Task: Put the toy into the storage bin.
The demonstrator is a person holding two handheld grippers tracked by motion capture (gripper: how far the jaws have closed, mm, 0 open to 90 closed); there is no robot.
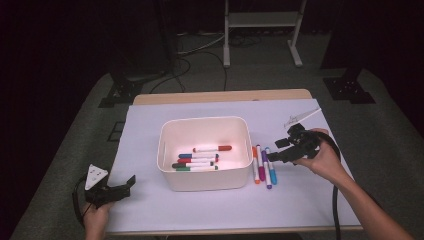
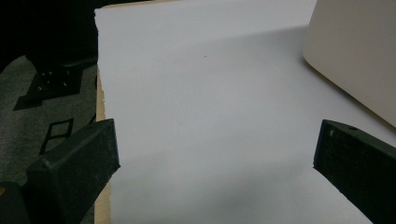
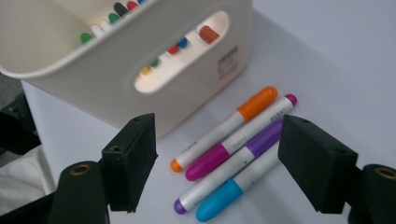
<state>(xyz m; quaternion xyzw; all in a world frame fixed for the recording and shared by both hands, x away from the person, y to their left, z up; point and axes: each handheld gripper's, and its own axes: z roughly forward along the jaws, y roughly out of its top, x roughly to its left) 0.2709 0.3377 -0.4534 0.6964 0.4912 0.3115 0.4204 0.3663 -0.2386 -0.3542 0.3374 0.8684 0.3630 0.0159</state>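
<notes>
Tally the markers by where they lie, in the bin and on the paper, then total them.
Markers in the white bin: 5, among them red, blue, green
Markers on the paper beside the bin: 4, orange, magenta, purple, light blue
Total: 9

I count four markers (image 1: 263, 166) beside my white bin (image 1: 205, 181), five markers (image 1: 200, 159) inside it.

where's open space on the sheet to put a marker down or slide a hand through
Free: the wide strip of white sheet between the left gripper and the bin, the band behind the bin, and the front edge below it. Crowded: the bin's right side, where four markers lie side by side, with the open right gripper above them.
</notes>
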